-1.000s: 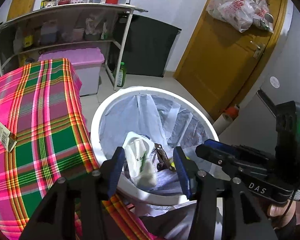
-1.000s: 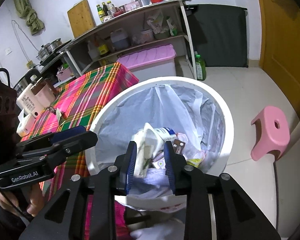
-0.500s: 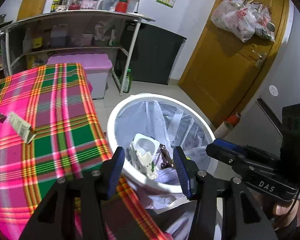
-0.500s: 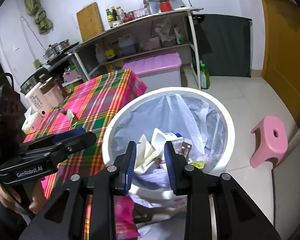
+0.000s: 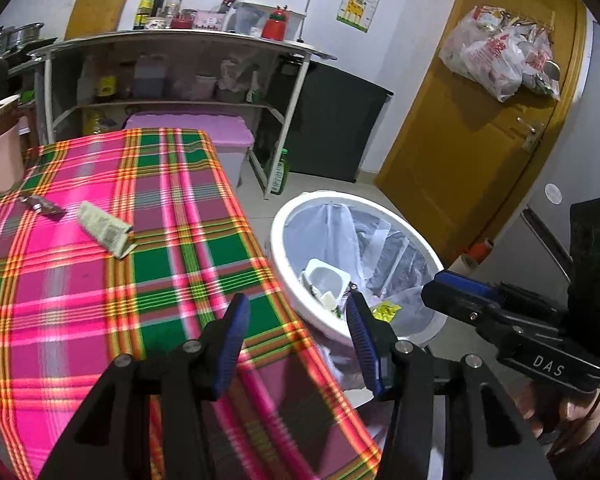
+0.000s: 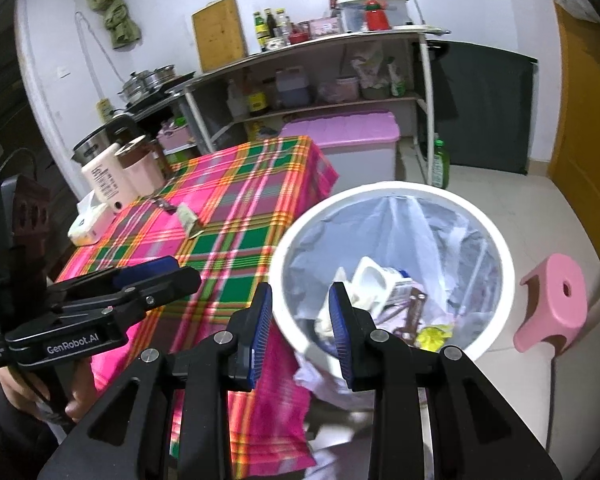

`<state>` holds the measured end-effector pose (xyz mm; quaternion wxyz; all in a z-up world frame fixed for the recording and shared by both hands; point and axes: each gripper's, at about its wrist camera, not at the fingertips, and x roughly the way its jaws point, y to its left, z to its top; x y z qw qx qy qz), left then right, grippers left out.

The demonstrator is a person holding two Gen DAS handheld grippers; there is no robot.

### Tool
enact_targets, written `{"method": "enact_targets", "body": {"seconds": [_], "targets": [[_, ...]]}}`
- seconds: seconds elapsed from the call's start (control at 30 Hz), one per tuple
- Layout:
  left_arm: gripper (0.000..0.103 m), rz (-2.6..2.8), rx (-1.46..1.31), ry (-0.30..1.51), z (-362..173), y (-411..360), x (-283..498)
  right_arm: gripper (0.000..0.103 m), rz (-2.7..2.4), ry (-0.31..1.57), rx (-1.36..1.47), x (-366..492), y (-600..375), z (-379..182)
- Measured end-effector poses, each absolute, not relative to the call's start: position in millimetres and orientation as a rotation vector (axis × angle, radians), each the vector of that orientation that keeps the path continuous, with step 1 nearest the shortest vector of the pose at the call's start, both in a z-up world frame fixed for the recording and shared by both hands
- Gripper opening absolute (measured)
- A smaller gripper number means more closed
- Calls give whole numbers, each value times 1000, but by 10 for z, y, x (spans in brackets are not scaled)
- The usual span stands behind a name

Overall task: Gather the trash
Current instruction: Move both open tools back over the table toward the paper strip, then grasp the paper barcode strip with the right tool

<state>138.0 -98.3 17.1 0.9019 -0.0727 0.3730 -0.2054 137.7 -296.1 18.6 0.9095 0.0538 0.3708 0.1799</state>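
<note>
Grippers fill the foreground of both views. The left gripper (image 5: 296, 312) has its black arms and ribbed blue pads spread partway, with nothing between them; it hangs over the near corner of the table (image 5: 100, 288) and the bin's rim. The right gripper (image 6: 300, 300) stands narrower, its jaws also parted and empty, above the gap between table edge and bin. Each shows in the other's view from the side, gripped by a hand (image 6: 76, 396).

The bin (image 6: 496, 248) is round, white plastic, lined with a thin translucent bag (image 6: 432, 232) that crinkles against the wall. Inside lie a white plastic cup (image 6: 374, 280), crumpled white paper, a brown wrapper and a yellow scrap (image 6: 432, 336).

The table is covered by a plaid cloth in pink, green and orange. On it, well apart from the bin, lies a flattened pale carton (image 5: 104, 229) with a barcode, and just beyond that a small dark wrapper (image 5: 44, 206). A beige bottle (image 6: 106, 178) and a pink cup (image 6: 140, 170) stand at the far corner.

Farther off: a pink stool (image 6: 556, 304) on the tiled floor, a lilac-lidded box (image 6: 352, 132), a green bottle (image 6: 440, 162), metal shelves (image 5: 172, 44) with bottles and jars, and a yellow door (image 5: 468, 128) hung with plastic bags.
</note>
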Motion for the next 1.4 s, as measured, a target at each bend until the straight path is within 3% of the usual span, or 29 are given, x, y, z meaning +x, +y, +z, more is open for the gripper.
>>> {"method": "enact_targets", "body": {"seconds": [1.1,1.4], "targets": [[52,-134,-237,757,-31,300,1428,38,631,804,-90,1977,-1604,-45],[52,-37,-225,765,-61,573,1596,45,678,824,-157,2335,-1173,-170]]}}
